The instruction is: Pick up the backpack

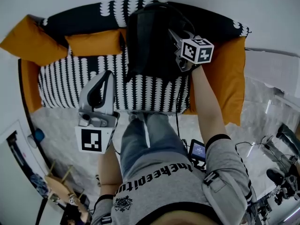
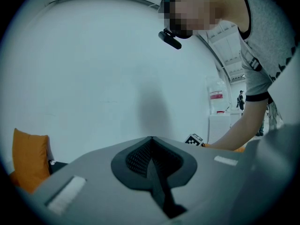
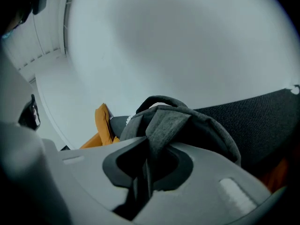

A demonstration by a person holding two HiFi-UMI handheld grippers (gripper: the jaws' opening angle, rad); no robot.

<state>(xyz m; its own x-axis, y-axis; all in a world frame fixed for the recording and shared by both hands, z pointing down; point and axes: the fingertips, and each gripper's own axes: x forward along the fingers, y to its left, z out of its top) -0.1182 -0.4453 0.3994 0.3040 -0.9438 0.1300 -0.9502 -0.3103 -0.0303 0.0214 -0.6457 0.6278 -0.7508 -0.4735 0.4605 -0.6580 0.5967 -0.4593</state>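
We see a person in a grey T-shirt (image 1: 164,191) with black lettering across the front, a black emblem near it, and black bands edging the short sleeves (image 1: 216,138). The trousers (image 1: 145,139) are blue-grey (denim, as far as we can tell). In the left gripper view we make out a small black camera (image 2: 169,39) worn at the head. The left gripper (image 1: 108,75) is a smooth grey shell with dark inner pads and, at its back, a white cube (image 1: 93,139) printed with black square markers. The right gripper (image 1: 172,33) carries a matching marker cube (image 1: 197,49).
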